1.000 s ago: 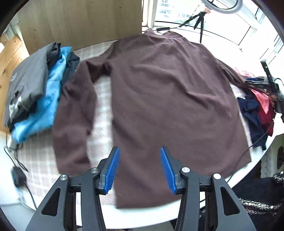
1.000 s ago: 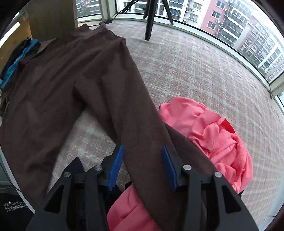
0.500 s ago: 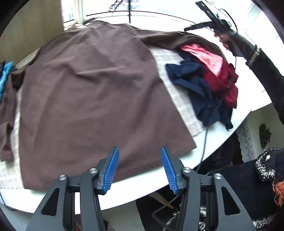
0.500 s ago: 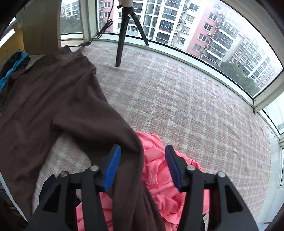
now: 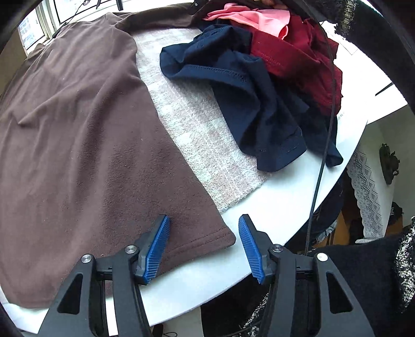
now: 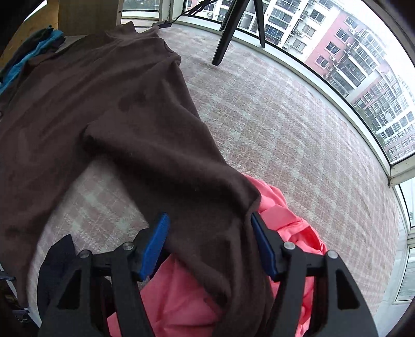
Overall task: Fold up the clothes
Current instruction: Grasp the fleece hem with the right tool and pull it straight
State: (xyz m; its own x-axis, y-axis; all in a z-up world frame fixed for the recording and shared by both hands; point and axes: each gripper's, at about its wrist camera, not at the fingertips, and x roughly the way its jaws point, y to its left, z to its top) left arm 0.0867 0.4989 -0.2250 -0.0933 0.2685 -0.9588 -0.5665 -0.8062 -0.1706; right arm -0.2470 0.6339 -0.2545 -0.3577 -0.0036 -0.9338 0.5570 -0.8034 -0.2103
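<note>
A brown long-sleeved top (image 5: pixel 77 155) lies spread flat on a checked cloth (image 5: pixel 202 129) over a white round table (image 5: pixel 272 207). My left gripper (image 5: pixel 203 219) hovers open just above the top's right hem corner (image 5: pixel 220 236). Its blue pads straddle that corner without pressing it. In the right wrist view the top's sleeve (image 6: pixel 181 168) runs down over a pink garment (image 6: pixel 285 220). The sleeve passes loosely between the wide-apart jaws of my right gripper (image 6: pixel 208 216), which is open.
A heap of clothes sits right of the top: navy (image 5: pixel 254 103), dark red (image 5: pixel 298 59) and pink (image 5: pixel 254 18). A black cable (image 5: pixel 321 155) hangs across it. Folded blue and grey clothes (image 6: pixel 33 49) lie far left. A tripod leg (image 6: pixel 228 33) stands by the window. A person's dark sleeve (image 5: pixel 363 272) is near.
The left gripper has swept right along the hem and dropped lower over the right hem corner. The right gripper's jaws have widened around the sleeve.
</note>
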